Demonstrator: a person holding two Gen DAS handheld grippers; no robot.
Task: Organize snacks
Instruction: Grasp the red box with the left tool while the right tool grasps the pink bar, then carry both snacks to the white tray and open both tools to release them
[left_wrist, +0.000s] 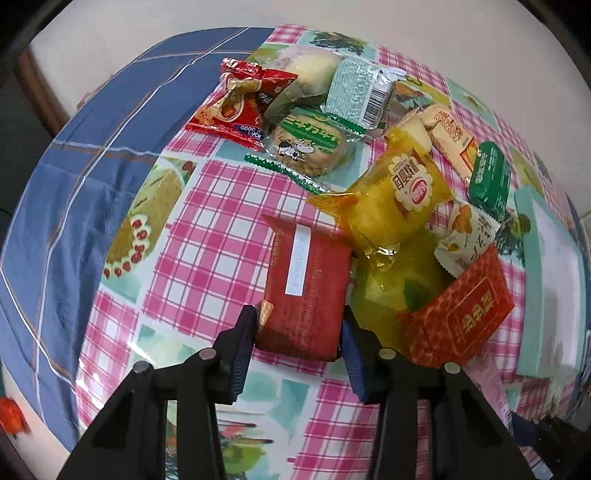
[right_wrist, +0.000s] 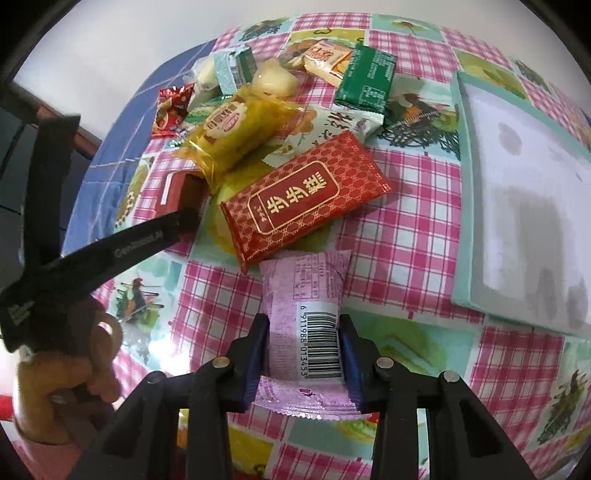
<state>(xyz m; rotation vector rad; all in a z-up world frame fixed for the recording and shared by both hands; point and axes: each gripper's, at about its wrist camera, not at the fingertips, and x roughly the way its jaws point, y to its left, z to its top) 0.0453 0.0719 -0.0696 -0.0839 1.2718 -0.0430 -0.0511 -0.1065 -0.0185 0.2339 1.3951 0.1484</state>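
A pile of snack packets lies on a pink checked tablecloth (left_wrist: 221, 206). My left gripper (left_wrist: 299, 328) is shut on a dark red packet (left_wrist: 306, 291) at the pile's near edge. My right gripper (right_wrist: 303, 336) is shut on a pink packet with a barcode (right_wrist: 304, 314), just in front of a red and gold packet (right_wrist: 303, 195). The left gripper (right_wrist: 110, 254) and the hand holding it show at the left of the right wrist view. A yellow packet (left_wrist: 399, 195), a green packet (left_wrist: 489, 179) and a cow biscuit packet (left_wrist: 306, 146) lie in the pile.
A shallow teal-rimmed box with a white inside (right_wrist: 524, 206) sits on the table to the right of the pile; it also shows in the left wrist view (left_wrist: 550, 280). A blue checked cloth (left_wrist: 66, 192) lies left of the tablecloth. A red candy bag (left_wrist: 243, 99) lies at the far left of the pile.
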